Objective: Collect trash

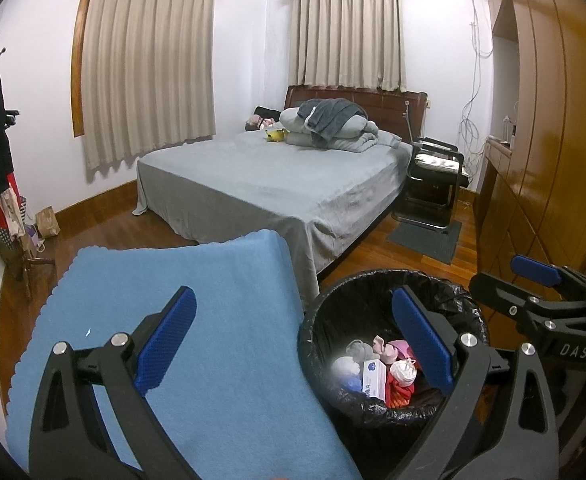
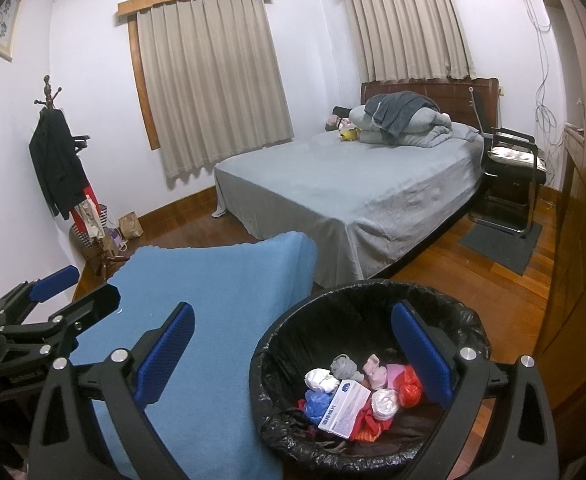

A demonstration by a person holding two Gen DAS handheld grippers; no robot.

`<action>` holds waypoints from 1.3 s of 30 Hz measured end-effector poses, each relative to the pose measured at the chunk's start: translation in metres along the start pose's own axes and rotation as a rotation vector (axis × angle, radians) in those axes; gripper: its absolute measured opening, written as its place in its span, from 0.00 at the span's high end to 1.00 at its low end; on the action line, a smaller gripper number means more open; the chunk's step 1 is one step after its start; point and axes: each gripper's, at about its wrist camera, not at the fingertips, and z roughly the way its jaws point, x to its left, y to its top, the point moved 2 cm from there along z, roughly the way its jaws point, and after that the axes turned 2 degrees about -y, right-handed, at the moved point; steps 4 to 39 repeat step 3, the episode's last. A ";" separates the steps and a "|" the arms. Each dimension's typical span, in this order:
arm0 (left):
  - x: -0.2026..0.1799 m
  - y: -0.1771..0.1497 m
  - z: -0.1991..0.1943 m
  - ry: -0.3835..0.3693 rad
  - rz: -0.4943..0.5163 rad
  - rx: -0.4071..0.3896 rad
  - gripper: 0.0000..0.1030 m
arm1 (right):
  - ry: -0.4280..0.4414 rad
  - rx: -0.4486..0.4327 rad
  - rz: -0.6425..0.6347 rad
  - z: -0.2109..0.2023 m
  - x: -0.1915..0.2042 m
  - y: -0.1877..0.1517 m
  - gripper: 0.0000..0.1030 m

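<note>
— Grippers first: how do they stand?

— Left gripper [image 1: 293,344], black plastic frame with ribbed blue pads, has its fingers spread wide and nothing between them. One finger [image 1: 165,340] hangs over the table, the other over the bin. Right gripper [image 2: 293,354] is the same build, equally wide apart and empty, and it shows at the right edge of the left wrist view.

— Where is the trash?

— Inside the round bin lined with a crinkled glossy black plastic bag [image 2: 469,320], which stands on the floor just beside the table's right edge. At the bottom lie soft crumpled balls in white, grey, blue, pink and red, and a flat white rectangular cardboard box with blue print [image 2: 345,408] lying tilted on top of them.

— And the table?

— Covered by a light blue fuzzy cloth with a scalloped edge [image 1: 197,312]; its surface looks bare apart from one tiny pale speck.

— What lies beyond?

— Polished reddish wooden plank floor [image 2: 473,276], then a bed under a wrinkled grey sheet [image 2: 353,192] with folded grey bedding heaped near the dark headboard. A black metal-framed chair [image 2: 513,172] stands beside it over a dark grey mat. Beige pleated curtains [image 2: 213,80] hang over two windows, a wooden coat stand with dark clothes [image 2: 57,168] fills the left corner, and a glossy brown wooden wardrobe [image 1: 553,120] runs along the right.
</note>
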 end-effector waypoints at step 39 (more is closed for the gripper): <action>0.001 -0.001 -0.001 0.000 0.000 -0.001 0.07 | 0.000 0.001 0.000 0.000 0.001 -0.001 0.06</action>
